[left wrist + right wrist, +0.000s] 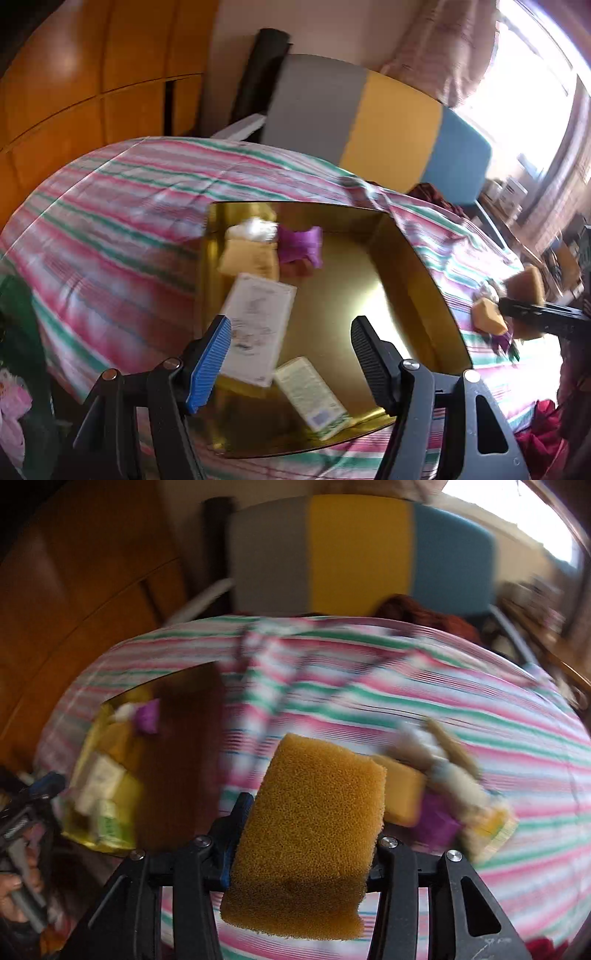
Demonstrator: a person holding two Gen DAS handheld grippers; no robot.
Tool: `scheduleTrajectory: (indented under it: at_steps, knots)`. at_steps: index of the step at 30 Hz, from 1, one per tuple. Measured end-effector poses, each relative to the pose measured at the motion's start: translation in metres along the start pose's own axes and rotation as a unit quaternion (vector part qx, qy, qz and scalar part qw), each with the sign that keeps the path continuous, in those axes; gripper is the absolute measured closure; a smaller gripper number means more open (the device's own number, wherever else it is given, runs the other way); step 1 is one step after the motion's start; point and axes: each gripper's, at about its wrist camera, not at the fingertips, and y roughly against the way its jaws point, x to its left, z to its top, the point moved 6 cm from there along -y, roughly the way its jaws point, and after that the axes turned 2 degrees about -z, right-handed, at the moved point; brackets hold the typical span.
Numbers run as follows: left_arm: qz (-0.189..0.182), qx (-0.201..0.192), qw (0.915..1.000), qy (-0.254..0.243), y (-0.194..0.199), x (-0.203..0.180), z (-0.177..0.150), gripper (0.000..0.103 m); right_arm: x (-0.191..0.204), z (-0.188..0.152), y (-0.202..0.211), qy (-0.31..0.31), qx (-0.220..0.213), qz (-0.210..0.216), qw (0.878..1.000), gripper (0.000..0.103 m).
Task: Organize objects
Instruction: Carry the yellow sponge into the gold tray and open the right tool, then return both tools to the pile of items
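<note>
Right wrist view: your right gripper [301, 853] pinched a sponge [310, 834], lifted above the striped bedcover [461, 716].
Left gripper [290, 354]: your jaws stood spread, holding nothing, over the gold box [413, 273].
Done: cards, a yellow pad and a purple bundle already lay in the box.
Left: a second sponge [402, 794] and small items remained on the bedcover.
Room: the box's right half looked free; mind its raised walls.

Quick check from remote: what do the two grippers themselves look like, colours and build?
Both are black frames with silver screw heads. The left gripper has ribbed pads, one blue, one black. The right gripper shows a blue pad edge.
</note>
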Motion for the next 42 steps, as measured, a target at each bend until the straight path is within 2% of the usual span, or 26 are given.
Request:
scheduleTrajectory:
  at_steps: [3, 7, 11, 15, 17, 20, 22, 28, 34, 42]
  knots:
    - [0.008, 0.0, 0.9997, 0.023, 0.004, 0.02, -0.002, 0.035, 0.062, 0.014, -0.028, 0.03, 0.022, 0.051, 0.998, 0.055]
    - [0.015, 0.002, 0.9988, 0.046, 0.006, 0.042, -0.006, 0.035, 0.12, 0.024, -0.08, 0.052, 0.06, 0.07, 0.994, 0.055]
    - [0.017, 0.004, 0.998, 0.061, 0.006, 0.055, -0.008, 0.035, 0.153, 0.032, -0.126, 0.052, 0.088, 0.072, 0.992, 0.055]
    - [0.017, 0.006, 0.9975, 0.068, 0.004, 0.06, -0.009, 0.035, 0.175, 0.043, -0.152, 0.061, 0.094, 0.08, 0.99, 0.052]
    - [0.016, 0.008, 0.9977, 0.066, 0.002, 0.06, -0.01, 0.035, 0.183, 0.046, -0.154, 0.056, 0.093, 0.1, 0.989, 0.045]
    - [0.015, 0.011, 0.9978, 0.063, 0.0, 0.058, -0.011, 0.034, 0.186, 0.048, -0.151, 0.038, 0.085, 0.131, 0.987, 0.03]
    - [0.014, 0.01, 0.998, 0.061, 0.001, 0.056, -0.011, 0.034, 0.182, 0.047, -0.146, 0.029, 0.079, 0.137, 0.987, 0.026]
    - [0.017, 0.008, 0.999, 0.042, 0.005, 0.042, -0.01, 0.03, 0.166, 0.041, -0.119, 0.032, 0.049, 0.124, 0.991, 0.026]
    - [0.014, 0.01, 0.9997, 0.02, 0.008, 0.021, -0.011, 0.03, 0.148, 0.032, -0.086, 0.042, 0.007, 0.099, 0.994, 0.018]
    - [0.004, 0.016, 0.9997, -0.02, 0.009, -0.013, -0.015, 0.031, 0.094, 0.016, -0.048, 0.022, -0.033, 0.071, 0.997, 0.012]
